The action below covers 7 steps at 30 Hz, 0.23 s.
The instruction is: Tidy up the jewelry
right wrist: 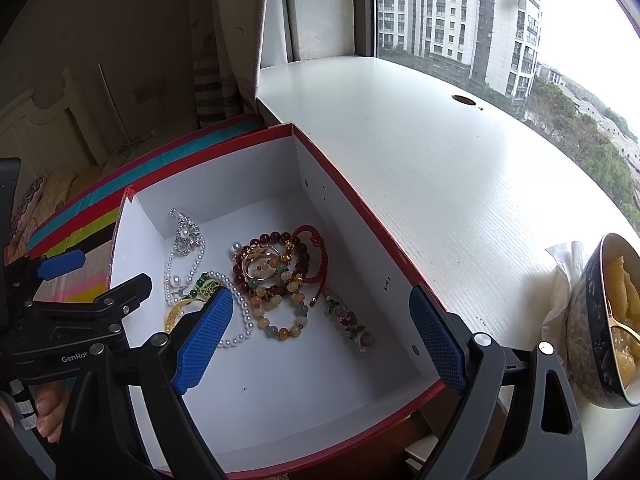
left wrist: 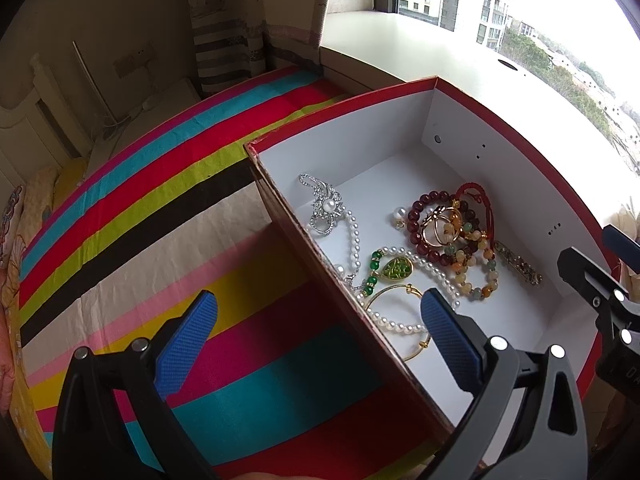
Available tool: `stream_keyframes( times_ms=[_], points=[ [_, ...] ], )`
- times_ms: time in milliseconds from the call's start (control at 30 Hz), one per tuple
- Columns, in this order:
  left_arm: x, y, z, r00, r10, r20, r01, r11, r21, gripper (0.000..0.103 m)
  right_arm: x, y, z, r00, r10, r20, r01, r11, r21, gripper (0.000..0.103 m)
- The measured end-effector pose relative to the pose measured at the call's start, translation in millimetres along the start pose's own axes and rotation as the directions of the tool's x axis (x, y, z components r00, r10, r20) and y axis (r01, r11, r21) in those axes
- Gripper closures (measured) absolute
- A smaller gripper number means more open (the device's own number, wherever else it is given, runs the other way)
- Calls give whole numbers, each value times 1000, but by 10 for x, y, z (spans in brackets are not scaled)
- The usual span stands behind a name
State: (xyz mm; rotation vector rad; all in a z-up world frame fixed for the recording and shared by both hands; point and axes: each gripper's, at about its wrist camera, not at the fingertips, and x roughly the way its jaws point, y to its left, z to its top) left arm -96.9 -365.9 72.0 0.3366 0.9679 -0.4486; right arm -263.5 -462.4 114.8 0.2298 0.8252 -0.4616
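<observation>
We are holding both grippers spread wide, gripping nothing. The left gripper (left wrist: 318, 328) is straddling the near wall of the box (left wrist: 344, 100): one finger over the striped cloth (left wrist: 160, 184), the other inside, above a gold bangle (left wrist: 394, 292). The right gripper (right wrist: 332, 336) is hovering inside the box (right wrist: 208, 148), one finger near the right wall. The jewelry (right wrist: 272, 280) is lying heaped toward the box's left and middle, leaving bare white floor near us. Only the right view is showing the white desk (right wrist: 440, 160) and a bowl (right wrist: 600, 340) at its edge.
</observation>
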Motion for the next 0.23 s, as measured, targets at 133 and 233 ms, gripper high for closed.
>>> stream_keyframes(
  times_ms=[133, 233],
  points=[
    [-43, -34, 21, 999, 4, 49, -4, 1000, 11, 2, -100, 96, 32, 1000, -4, 15, 4, 1000, -4, 16],
    [-81, -46, -1, 998, -17, 66, 15, 1000, 28, 2, -183, 283, 59, 999, 17, 34, -16, 1000, -24, 16]
  ],
)
